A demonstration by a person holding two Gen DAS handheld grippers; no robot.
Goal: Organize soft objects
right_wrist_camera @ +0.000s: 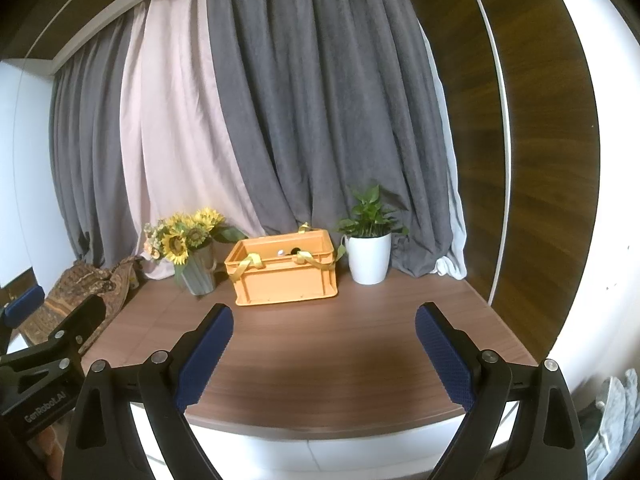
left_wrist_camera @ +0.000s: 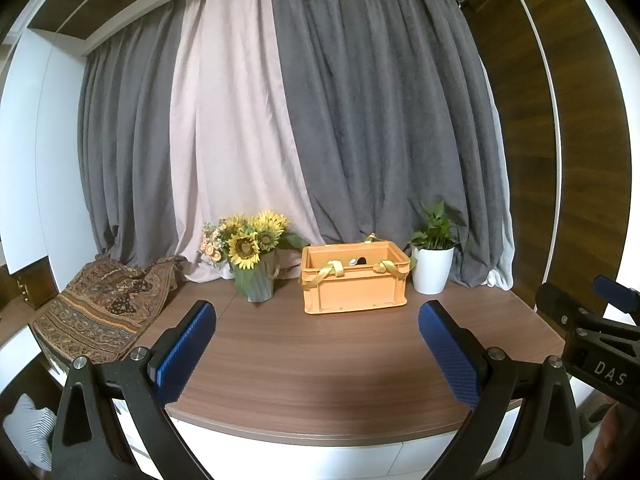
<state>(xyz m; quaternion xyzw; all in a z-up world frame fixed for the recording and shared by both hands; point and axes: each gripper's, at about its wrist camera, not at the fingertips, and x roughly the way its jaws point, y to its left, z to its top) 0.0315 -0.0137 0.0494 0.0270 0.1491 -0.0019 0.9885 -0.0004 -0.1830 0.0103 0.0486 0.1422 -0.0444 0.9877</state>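
Patterned cloth (left_wrist_camera: 100, 312) untouched; claws marked "DAS", "GenRobot.AI".

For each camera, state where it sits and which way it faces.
Left wrist: on the left gripper, level and facing the table's back; shows its own open fingers and the right gripper at the right edge.
Right wrist: on the right gripper, facing the same way from further right; shows its own open fingers and the left gripper at the left edge.
Shared: orange crate, sunflowers, white pot, patterned cloth, curtains.
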